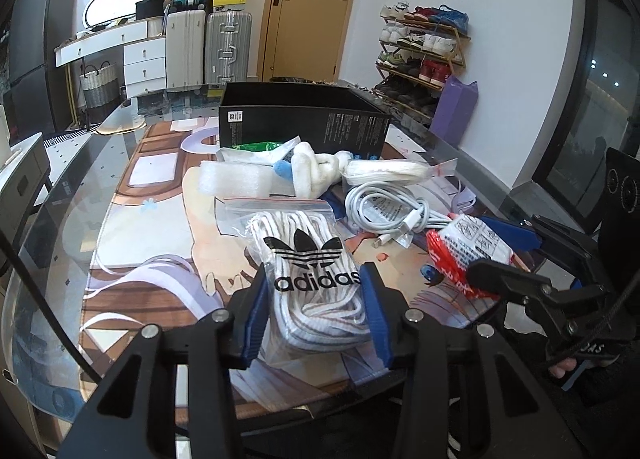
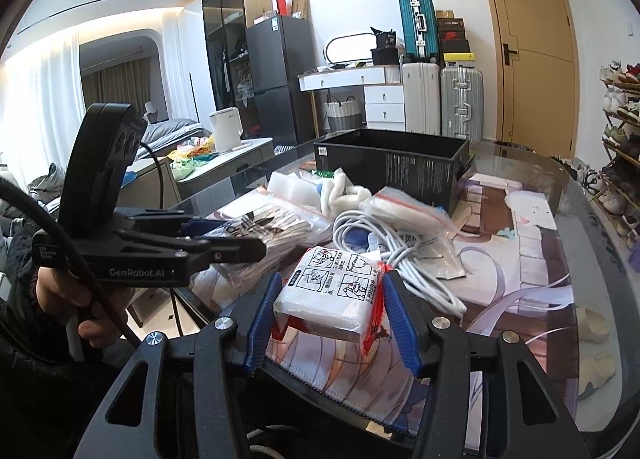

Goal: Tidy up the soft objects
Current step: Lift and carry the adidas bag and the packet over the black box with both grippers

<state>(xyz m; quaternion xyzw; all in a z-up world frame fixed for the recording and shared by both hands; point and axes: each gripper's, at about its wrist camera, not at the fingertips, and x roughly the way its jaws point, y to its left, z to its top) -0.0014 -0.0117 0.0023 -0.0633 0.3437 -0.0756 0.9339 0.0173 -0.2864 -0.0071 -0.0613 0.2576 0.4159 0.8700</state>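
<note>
Left claw (image 1: 316, 311) grips the bagged laces (image 1: 312, 271), right claw (image 2: 330, 319) the red-white packet (image 2: 332, 291); black box (image 2: 392, 163) beyond.

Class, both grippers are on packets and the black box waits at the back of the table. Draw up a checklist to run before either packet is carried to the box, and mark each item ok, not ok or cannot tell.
1. Left gripper has the adidas laces bag between its blue pads: ok.
2. Right gripper is shut on the white packet with red edges: ok.
3. Black box is open at the top: ok.
4. Room inside the box: cannot tell, its floor is hidden.
5. White cable lies clear of both packets: cannot tell, it lies close beside them.
6. The two grippers are apart, not touching: ok.
</note>
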